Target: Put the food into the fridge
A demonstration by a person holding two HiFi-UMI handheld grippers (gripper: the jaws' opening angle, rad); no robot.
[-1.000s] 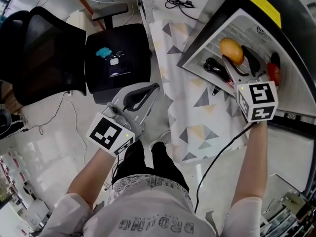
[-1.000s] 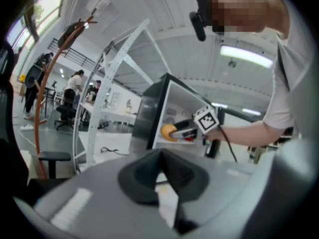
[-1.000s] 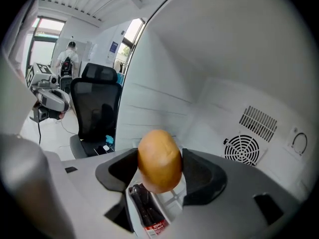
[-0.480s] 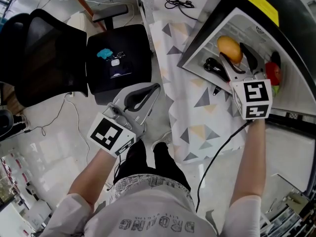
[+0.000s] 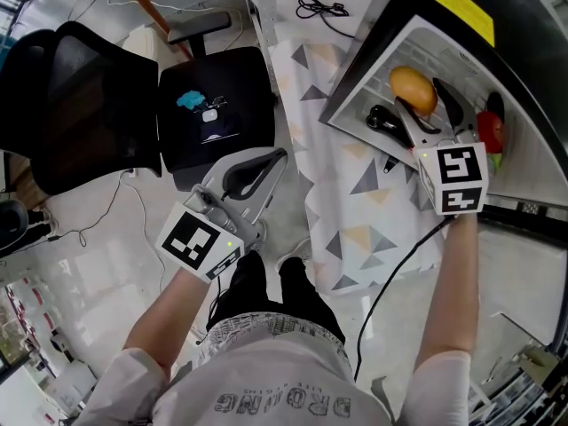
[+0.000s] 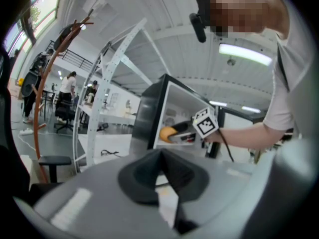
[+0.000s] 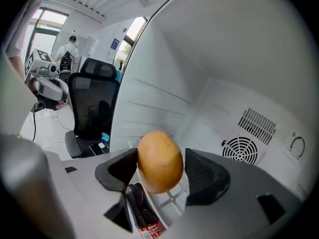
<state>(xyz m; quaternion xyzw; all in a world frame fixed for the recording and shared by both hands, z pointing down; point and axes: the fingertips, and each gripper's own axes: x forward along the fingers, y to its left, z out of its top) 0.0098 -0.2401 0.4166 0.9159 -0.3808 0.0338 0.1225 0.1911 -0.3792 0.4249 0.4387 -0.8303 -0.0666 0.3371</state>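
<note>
Inside the fridge point(image 7: 239, 59), right gripper point(image 7: 158, 169) still holds potato point(image 5: 414, 90).

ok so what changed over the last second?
The right gripper, shut on the potato, edged slightly further into the fridge and took the potato with it. That shift came early; since then it has held. Nothing was grabbed or let go. The left gripper, shut and empty, stayed by the chair, and the bottle in the fridge did not move.

orange fruit point(image 7: 159, 161) held inside fridge point(image 7: 164, 96)
</note>
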